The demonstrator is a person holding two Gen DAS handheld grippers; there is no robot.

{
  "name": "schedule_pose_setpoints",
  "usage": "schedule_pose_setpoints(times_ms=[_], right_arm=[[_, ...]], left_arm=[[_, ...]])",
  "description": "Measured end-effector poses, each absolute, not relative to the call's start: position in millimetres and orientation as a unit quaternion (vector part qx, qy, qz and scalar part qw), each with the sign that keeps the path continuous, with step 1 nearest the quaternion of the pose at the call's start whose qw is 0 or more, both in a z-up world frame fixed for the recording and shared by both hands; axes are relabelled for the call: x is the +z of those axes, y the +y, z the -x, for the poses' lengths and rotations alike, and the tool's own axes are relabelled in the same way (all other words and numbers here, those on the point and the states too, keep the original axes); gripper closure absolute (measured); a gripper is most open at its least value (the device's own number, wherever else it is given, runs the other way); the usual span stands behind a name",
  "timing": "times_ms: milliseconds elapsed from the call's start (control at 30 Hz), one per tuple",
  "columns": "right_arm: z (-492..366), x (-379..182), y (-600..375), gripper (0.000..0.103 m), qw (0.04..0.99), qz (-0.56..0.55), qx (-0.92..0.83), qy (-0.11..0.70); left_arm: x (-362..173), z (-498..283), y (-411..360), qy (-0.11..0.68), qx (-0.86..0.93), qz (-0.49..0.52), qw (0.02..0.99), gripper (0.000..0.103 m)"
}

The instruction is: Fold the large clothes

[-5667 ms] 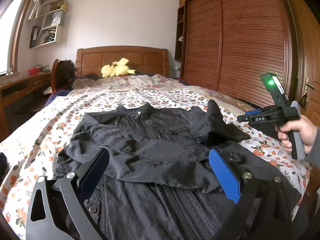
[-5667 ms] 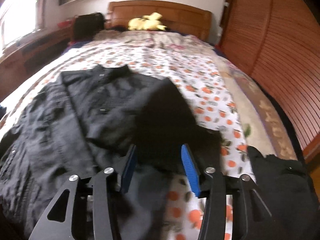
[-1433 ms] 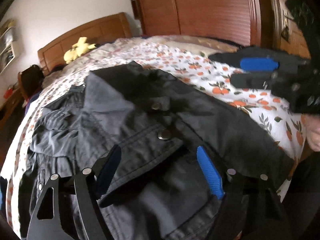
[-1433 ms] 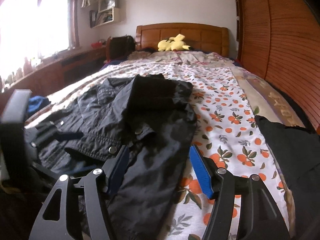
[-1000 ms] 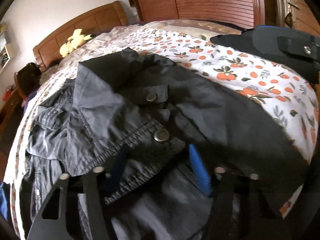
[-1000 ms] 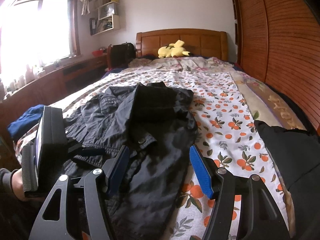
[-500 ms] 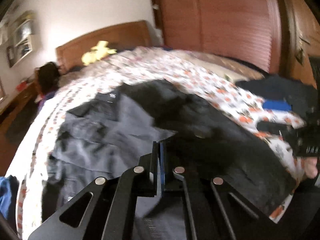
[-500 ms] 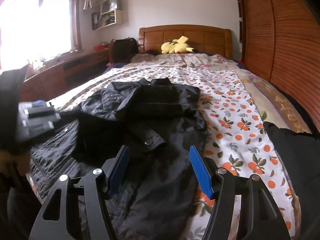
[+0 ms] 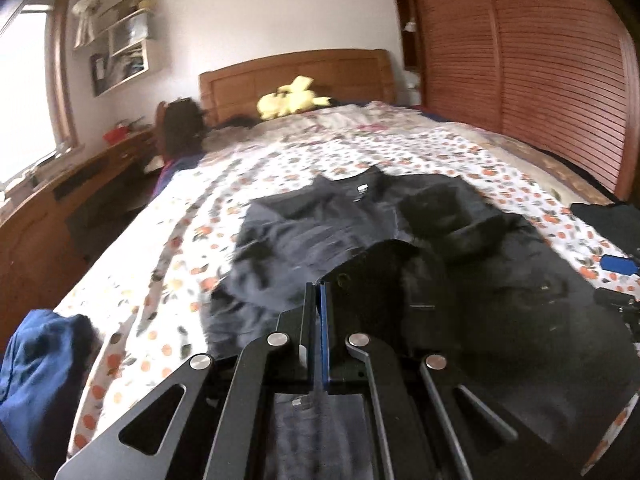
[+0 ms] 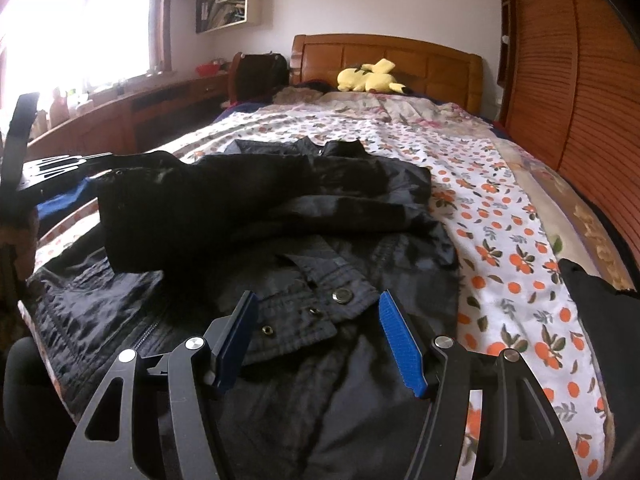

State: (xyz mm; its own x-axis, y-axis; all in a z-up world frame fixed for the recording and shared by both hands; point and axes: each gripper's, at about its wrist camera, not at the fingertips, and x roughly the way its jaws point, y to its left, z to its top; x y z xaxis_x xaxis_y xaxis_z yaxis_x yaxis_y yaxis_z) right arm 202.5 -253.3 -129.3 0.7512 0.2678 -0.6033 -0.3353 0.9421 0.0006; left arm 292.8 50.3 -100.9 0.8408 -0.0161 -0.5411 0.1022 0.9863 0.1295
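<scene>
Yellow plush toy (image 10: 370, 76) far ahead of tongs by wooden headboard (image 10: 424, 60); blue cloth bundle (image 9: 36, 376) low left.

The black jacket (image 10: 280, 208) is cloth with a slight sheen and metal snap buttons (image 10: 342, 295). The headboard (image 10: 384, 54) is glossy wood. The floral bedsheet (image 10: 500, 216) is matt cloth.
</scene>
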Motion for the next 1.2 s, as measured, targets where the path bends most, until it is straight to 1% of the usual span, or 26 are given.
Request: schedule_pose_setpoints(times_ms=[233,267,333,400,467,633,700,800,1000,1200], right_arm=[[-212.7,-132.6,-222.5,0.043,0.931,0.066,0.169,0.318],[-213.5,-133.1,-219.9,0.043,0.930,0.068,0.170,0.318],[-214.7,-134.1,-212.5,0.043,0.929,0.072,0.174,0.318],[-215.4,-135.0,-208.2,0.043,0.929,0.074,0.177,0.318],[-215.3,-134.9,-204.6,0.043,0.928,0.074,0.178,0.318],[-215.7,-135.1,-203.1,0.043,0.928,0.073,0.178,0.318],[-215.7,-135.2,-203.0,0.043,0.929,0.074,0.177,0.318],[-215.7,-134.6,-203.2,0.043,0.928,0.074,0.177,0.319],[-214.9,-132.5,-207.1,0.043,0.929,0.070,0.177,0.319],[-212.8,-132.3,-213.2,0.043,0.930,0.067,0.177,0.316]], left_arm=[[-116.8,-289.1,84.9,0.300,-0.021,-0.058,0.952,0.100],[-118.4,-287.2,86.7,0.300,-0.023,-0.057,0.952,0.099],[-122.4,-282.5,89.1,0.303,-0.029,-0.053,0.951,0.089],[-127.3,-279.4,86.8,0.306,-0.036,-0.052,0.950,0.073],[-132.9,-276.9,82.8,0.311,-0.044,-0.053,0.948,0.069],[-150.0,-277.1,71.1,0.338,-0.064,-0.043,0.938,0.066],[-158.8,-276.6,66.5,0.347,-0.066,-0.046,0.934,0.063],[-169.8,-276.8,59.9,0.359,-0.068,-0.050,0.929,0.060],[-187.5,-284.4,47.5,0.391,-0.066,-0.061,0.916,0.060],[-197.0,-293.1,46.8,0.412,-0.072,-0.046,0.907,0.060]])
